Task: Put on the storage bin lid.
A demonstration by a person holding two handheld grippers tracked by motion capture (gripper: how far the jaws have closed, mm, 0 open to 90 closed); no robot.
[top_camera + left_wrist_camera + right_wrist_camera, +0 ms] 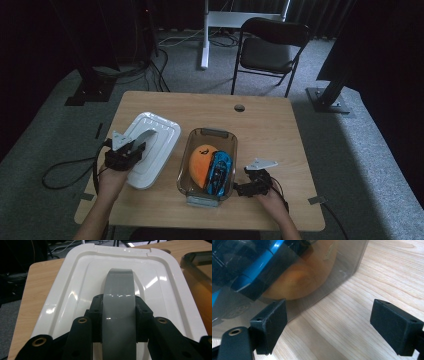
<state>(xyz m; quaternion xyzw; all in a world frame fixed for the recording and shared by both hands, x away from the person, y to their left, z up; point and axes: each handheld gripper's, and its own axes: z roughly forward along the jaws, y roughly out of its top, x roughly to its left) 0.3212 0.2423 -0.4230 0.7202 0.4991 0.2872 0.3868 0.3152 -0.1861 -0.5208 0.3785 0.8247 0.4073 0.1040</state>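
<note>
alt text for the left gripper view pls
The left gripper is shut on the grey handle of a white plastic lid, seen from just behind its black jaws. The lid covers a wooden table; an orange-tinted clear bin sits at right.

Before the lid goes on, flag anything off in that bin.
The blue toy car lies tilted on the orange plush in the clear bin, rising near the rim; it might foul the white lid, which the left gripper holds by its grey handle.
</note>
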